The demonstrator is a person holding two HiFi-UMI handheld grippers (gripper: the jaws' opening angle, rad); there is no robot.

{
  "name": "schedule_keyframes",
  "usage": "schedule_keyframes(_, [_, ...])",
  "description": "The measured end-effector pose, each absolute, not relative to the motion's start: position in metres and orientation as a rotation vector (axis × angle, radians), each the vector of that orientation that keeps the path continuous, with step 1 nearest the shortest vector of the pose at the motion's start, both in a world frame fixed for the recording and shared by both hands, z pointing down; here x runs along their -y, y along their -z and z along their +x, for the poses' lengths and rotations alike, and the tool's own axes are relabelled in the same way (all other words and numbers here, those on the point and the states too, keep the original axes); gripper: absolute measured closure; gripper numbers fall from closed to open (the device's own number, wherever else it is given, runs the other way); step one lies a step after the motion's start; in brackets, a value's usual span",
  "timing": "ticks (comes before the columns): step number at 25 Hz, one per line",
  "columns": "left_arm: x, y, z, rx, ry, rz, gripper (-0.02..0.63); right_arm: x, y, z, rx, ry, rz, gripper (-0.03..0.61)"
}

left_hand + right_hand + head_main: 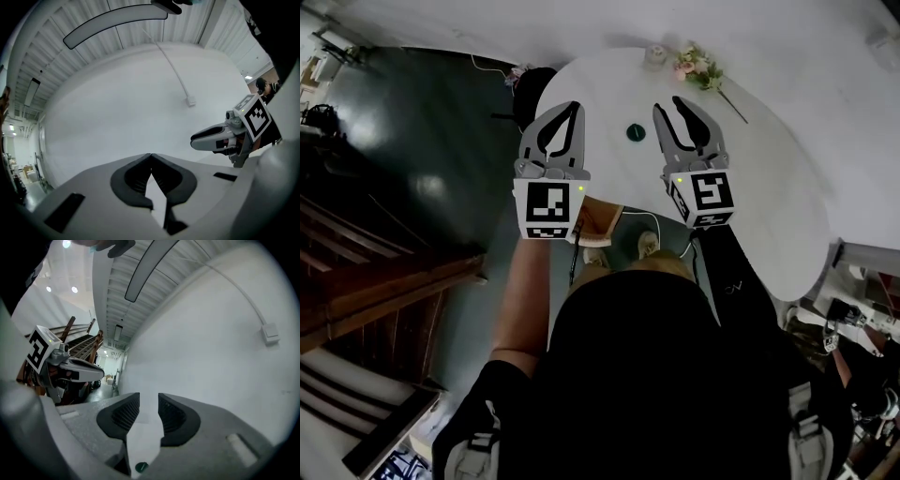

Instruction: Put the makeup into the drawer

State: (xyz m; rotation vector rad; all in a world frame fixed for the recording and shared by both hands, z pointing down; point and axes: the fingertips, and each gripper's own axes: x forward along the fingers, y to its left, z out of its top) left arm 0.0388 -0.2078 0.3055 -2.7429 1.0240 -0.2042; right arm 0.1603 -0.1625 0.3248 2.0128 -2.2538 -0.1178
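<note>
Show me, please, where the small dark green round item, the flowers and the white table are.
small dark green round item [636, 132]: head view, the middle of its top.
flowers [694, 66]: head view, the cluster of blooms.
white table [769, 187]: head view, a bare patch of its top.

Smooth matt table [769, 206], glossy floor [422, 122], wooden stairs [384, 281]

No words, numbers or brand names can be read in any view. The cube [549, 208] on the left gripper [572, 106] bears a black-and-white square marker pattern with no letters. The cube [705, 194] on the right gripper [673, 105] bears a different pattern of the same kind. A small pale mark [731, 289] sits on the dark fabric [741, 272] just below the right cube, too small to read.
</note>
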Motion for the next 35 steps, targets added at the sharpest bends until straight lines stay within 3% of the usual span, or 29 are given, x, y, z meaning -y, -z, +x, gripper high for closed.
schedule_keyframes(5, [0.213, -0.307, 0.039, -1.039, 0.187, -2.763, 0.604, 0.181, -0.362, 0.160, 2.228, -0.010, 1.943, 0.469])
schedule_keyframes(22, [0.220, -0.344, 0.023, -1.110, 0.267, -2.813, 0.604, 0.223, -0.636, 0.179, 1.823, -0.671, 1.479, 0.469])
schedule_keyframes(26, [0.222, -0.348, 0.013, -1.152, 0.294, -2.805, 0.604, 0.228, -0.658, 0.187, 1.780, -0.700, 1.459, 0.470])
schedule_keyframes(29, [0.220, -0.351, 0.008, -1.160, 0.301, -2.805, 0.604, 0.229, -0.659, 0.178, 1.783, -0.615, 1.356, 0.557])
schedule_keyframes(35, [0.223, -0.341, 0.016, -1.091, 0.246, -2.756, 0.604, 0.233, -0.638, 0.181, 1.834, -0.555, 1.408, 0.574])
